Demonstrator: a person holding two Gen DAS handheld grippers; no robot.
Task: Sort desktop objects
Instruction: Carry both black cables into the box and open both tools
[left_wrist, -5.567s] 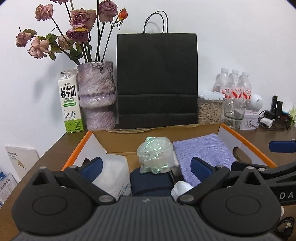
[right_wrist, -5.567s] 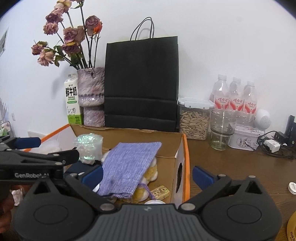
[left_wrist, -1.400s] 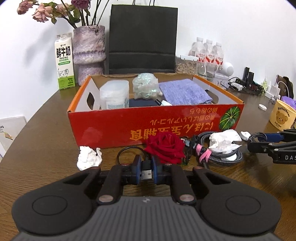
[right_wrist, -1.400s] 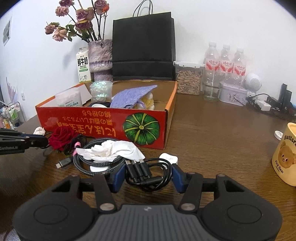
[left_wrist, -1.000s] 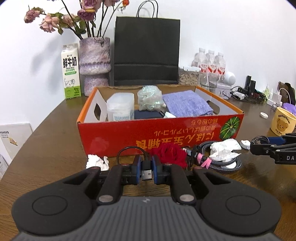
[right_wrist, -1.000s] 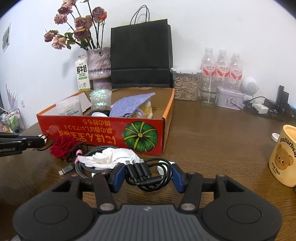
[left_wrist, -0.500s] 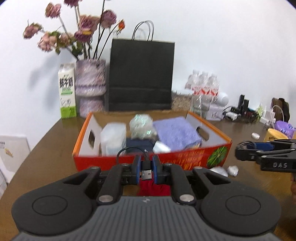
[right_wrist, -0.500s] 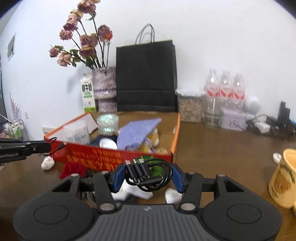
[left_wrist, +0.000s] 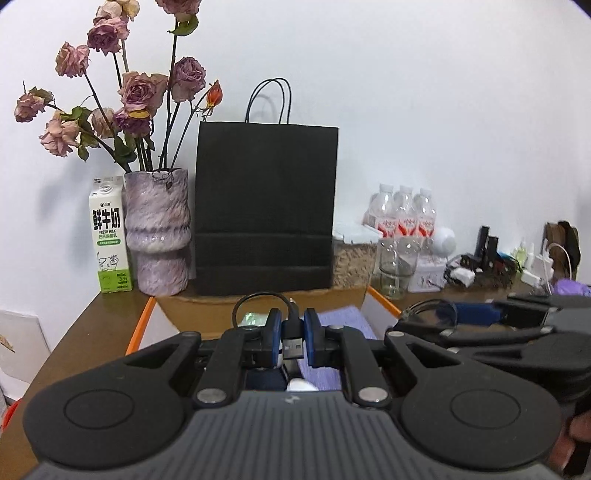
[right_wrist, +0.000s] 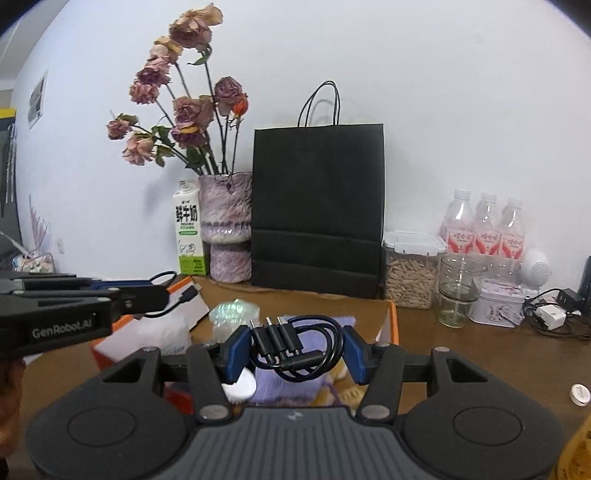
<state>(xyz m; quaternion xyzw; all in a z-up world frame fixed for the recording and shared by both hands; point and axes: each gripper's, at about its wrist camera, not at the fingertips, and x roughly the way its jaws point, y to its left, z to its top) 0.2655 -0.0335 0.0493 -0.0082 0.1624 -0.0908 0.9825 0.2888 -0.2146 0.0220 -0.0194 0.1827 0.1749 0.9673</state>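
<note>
Lifting cables (right_wrist: 295, 347) higher, over box (right_wrist: 392, 325)

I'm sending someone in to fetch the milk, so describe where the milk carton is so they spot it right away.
Find the tall black paper bag standing against the white wall. Just left of it is a mottled purple vase of dried roses, and the milk carton stands at the vase's left side. It is the only white box there, with a green base and black Chinese lettering.

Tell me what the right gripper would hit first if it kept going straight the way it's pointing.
Probably the purple cloth pouch in the cardboard box: the right gripper, shut on a coiled black cable, points slightly downward over it. Depth is unclear.
</note>
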